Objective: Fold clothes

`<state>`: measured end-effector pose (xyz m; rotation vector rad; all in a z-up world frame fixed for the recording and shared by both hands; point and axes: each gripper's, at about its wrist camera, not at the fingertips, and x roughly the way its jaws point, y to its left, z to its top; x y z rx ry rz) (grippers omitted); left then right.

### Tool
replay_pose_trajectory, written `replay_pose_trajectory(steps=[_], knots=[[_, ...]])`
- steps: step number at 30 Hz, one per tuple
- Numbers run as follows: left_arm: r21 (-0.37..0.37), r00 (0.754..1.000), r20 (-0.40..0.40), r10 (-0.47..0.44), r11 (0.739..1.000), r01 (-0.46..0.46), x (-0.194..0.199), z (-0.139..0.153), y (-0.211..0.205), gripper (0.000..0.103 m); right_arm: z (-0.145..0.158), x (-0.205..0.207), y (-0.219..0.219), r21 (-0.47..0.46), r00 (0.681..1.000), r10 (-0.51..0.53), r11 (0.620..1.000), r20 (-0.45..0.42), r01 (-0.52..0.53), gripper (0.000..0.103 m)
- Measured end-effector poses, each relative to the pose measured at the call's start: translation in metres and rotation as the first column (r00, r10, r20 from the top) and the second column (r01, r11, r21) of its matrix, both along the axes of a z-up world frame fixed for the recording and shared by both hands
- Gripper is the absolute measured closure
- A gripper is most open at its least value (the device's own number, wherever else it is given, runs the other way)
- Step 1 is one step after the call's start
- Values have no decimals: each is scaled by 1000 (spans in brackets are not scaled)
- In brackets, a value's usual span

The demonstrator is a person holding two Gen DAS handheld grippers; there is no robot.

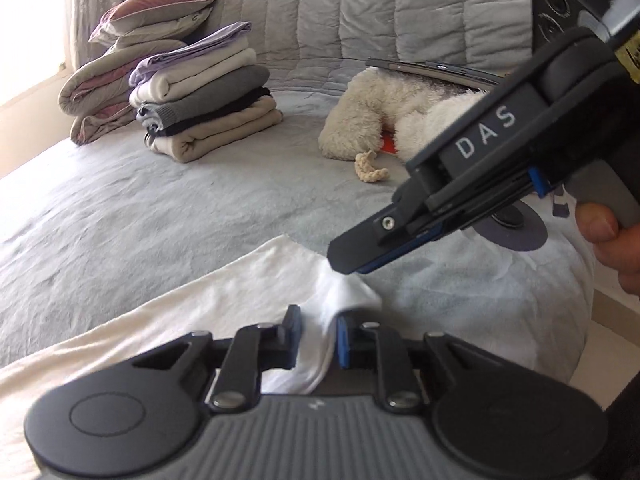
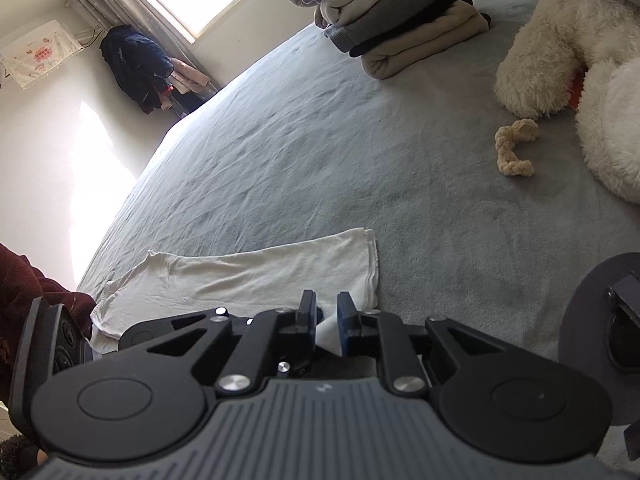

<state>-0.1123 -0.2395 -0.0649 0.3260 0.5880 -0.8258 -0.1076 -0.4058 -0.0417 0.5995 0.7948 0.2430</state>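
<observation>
A white garment (image 2: 260, 276) lies folded into a long strip on the grey bed sheet (image 2: 320, 140). In the left wrist view its near end (image 1: 200, 312) is bunched up and lifted. My left gripper (image 1: 318, 320) is shut on that bunched fabric. My right gripper (image 1: 344, 260) comes in from the right, a hand (image 1: 604, 236) on its grip, its tip pinching the same raised corner just above the left one. In the right wrist view the right gripper (image 2: 326, 308) holds a small white fold between its blue pads. The left gripper's fingertips are hidden there.
A stack of folded clothes (image 1: 204, 92) sits at the back of the bed next to pillows (image 1: 132, 40). A white plush toy (image 1: 400, 112) and a knotted rope toy (image 1: 370, 168) lie to the right. A dark red sleeve (image 2: 28, 284) is at the left edge.
</observation>
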Motion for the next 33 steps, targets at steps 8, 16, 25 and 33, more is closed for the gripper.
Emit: replay_pose_trajectory(steps=[8, 16, 25, 33], knots=[[-112, 988, -77, 135, 983, -143, -3, -4, 7, 92, -13, 17, -3, -29, 999, -53, 998, -14, 52, 51], [-179, 977, -121, 178, 964, -197, -3, -9, 11, 92, -20, 33, 15, -172, 999, -22, 985, 30, 27, 69], [-217, 968, -147, 204, 948, -233, -2, -9, 9, 92, -22, 43, 16, -187, 999, 14, 982, 51, -5, 69], [-294, 956, -161, 247, 912, -285, -3, -10, 24, 101, -20, 40, 3, -36, 1000, -13, 999, -13, 13, 56]])
